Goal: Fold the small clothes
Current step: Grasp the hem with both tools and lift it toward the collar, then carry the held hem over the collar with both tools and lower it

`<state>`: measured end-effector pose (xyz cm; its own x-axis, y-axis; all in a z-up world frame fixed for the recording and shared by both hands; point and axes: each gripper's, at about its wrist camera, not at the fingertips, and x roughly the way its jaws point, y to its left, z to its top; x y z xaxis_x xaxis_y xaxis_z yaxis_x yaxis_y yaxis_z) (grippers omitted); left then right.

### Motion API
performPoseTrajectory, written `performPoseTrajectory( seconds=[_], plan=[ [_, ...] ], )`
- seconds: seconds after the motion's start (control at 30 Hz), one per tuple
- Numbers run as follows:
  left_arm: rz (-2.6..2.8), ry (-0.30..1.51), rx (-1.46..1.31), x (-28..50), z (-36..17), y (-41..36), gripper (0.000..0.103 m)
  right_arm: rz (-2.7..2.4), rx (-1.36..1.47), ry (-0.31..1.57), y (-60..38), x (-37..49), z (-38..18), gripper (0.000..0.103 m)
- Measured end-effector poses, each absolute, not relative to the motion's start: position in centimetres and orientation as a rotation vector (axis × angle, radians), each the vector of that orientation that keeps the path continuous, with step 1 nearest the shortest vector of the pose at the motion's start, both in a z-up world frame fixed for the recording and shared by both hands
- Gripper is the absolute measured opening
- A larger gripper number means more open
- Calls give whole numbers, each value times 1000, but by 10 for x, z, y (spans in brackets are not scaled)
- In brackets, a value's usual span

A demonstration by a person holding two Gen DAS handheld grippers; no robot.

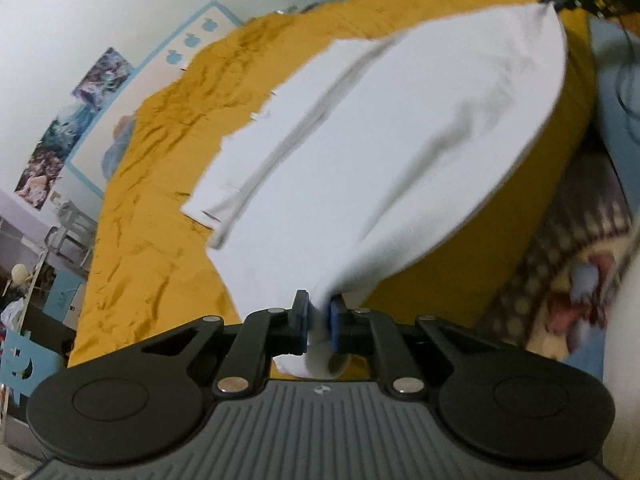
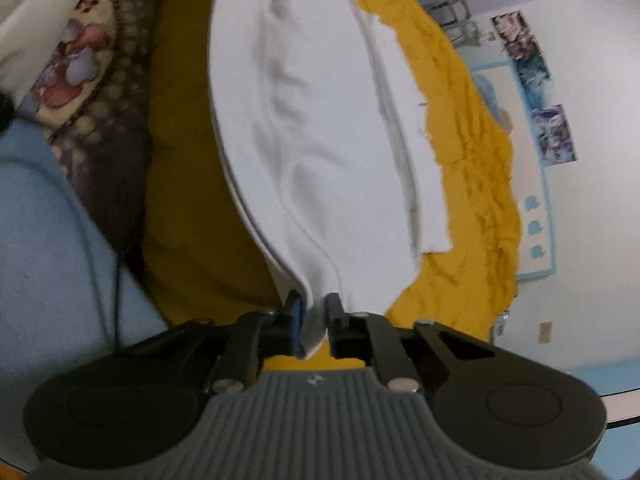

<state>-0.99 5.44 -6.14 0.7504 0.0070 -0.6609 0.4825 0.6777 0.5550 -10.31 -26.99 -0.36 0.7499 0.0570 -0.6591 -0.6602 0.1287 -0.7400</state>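
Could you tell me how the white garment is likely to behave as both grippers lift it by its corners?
The white garment is probably floppy: it sags and creases between the left gripper and the right gripper. It seems light, since small pinches carry it. Its far edge looks likely to drag on the yellow cover.

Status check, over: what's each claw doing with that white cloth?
Left gripper shut on white garment. Right gripper shut on it too. Garment stretched over yellow sheet. Nothing blocking.

We see open yellow bedspread (image 1: 168,184) from nine to eleven o'clock; the patterned cushion (image 1: 576,264) blocks at three o'clock.
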Motion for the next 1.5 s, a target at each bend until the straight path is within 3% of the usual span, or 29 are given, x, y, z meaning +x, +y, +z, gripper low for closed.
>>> performPoseTrajectory(
  seconds=[0.6, 0.93, 1.13, 1.5],
  plan=[
    [-62, 405, 646, 124, 55, 65, 10, 210, -1061, 272, -257, 45, 127, 0],
    [-15, 389, 558, 240, 74, 72, 10, 139, -867, 252, -250, 177, 162, 0],
    [-27, 481, 515, 302, 44, 81, 10, 150, -810, 345, -245, 266, 133, 0],
    [-60, 722, 443, 404, -46, 105, 13, 197, -756, 568, -223, 406, 12, 0]
  ],
)
